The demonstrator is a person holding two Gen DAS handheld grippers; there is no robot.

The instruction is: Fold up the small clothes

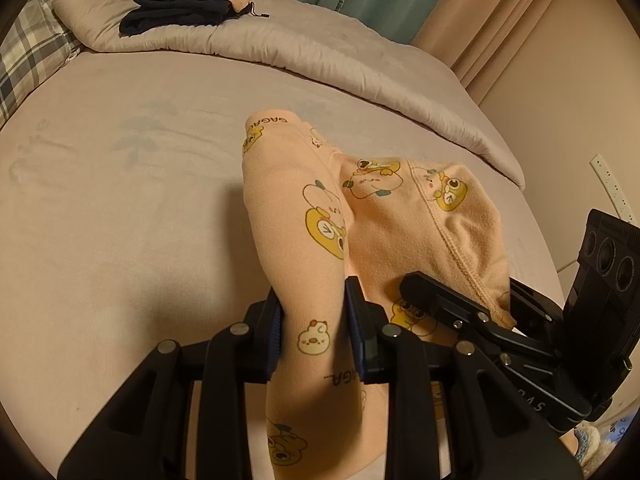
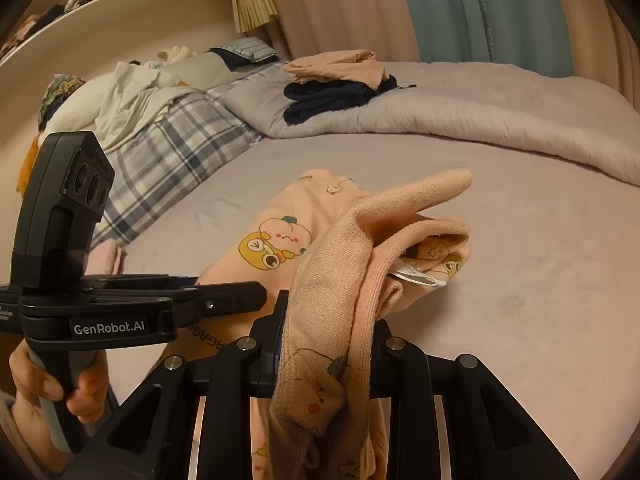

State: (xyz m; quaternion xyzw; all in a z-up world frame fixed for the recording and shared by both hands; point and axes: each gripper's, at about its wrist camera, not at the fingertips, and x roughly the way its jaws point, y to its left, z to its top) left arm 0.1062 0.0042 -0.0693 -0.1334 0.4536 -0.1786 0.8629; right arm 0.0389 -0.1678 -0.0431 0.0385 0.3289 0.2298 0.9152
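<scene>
The left gripper (image 1: 314, 322) is clamping a leg of the peach printed pants (image 1: 296, 216), its blue pads pressing the cloth from both sides. The leg is running forward from the jaws and drooping down toward the bed sheet (image 1: 120, 208). Just to its right, the right gripper (image 1: 456, 296) is pinching a bunched part of the same pants by the stitched hem.

In the right wrist view, the right gripper (image 2: 326, 332) is closing on a thick gathered fold of the pants (image 2: 344, 248), which is draping over the jaws and spilling onto the sheet (image 2: 520, 280) ahead. The left gripper (image 2: 224, 296) is sitting close on the left side, held by a hand (image 2: 52, 384).

Farther back, a folded quilt (image 2: 480, 108) is lying across the bed, carrying a stack of folded clothes (image 2: 340, 80). A plaid blanket (image 2: 172, 160) is lying to the left.
</scene>
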